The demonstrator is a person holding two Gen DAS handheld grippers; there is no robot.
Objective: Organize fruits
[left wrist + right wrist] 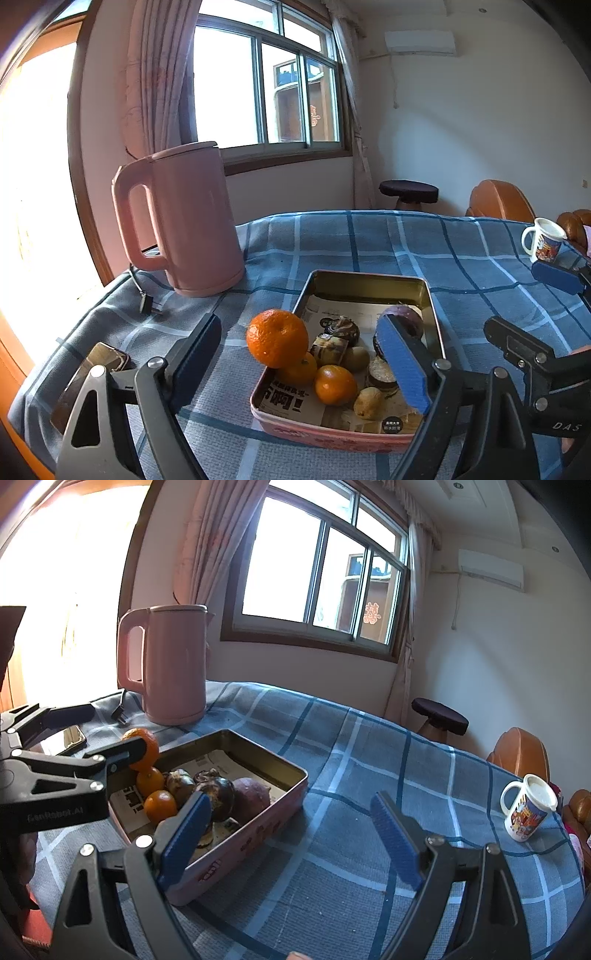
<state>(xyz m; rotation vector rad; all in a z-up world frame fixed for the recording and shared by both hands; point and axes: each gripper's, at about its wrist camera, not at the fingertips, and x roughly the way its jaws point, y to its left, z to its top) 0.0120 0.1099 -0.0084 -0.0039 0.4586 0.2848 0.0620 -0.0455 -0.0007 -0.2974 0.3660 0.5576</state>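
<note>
A pink tin tray (365, 275) (266, 746) lined with newspaper stands on the blue checked cloth. It holds oranges (334, 384), a kiwi (356, 358), dark purple fruits (404, 317) (218, 794) and a small brown one (367, 402). One large orange (277, 338) (146, 744) is perched on another orange (149, 781) at the tray's left rim. My left gripper (299, 325) is open around it, and its blue pads are clear of the fruit. Right of the tray, my right gripper (291, 845) is open over bare cloth, holding nothing.
A pink kettle (184, 221) (166, 664) stands at the back left with its plug (147, 302) on the cloth. A phone (92, 376) (68, 738) lies left of the tray. A printed mug (545, 240) (528, 808) stands far right. A stool (439, 716) and brown chairs are beyond the table.
</note>
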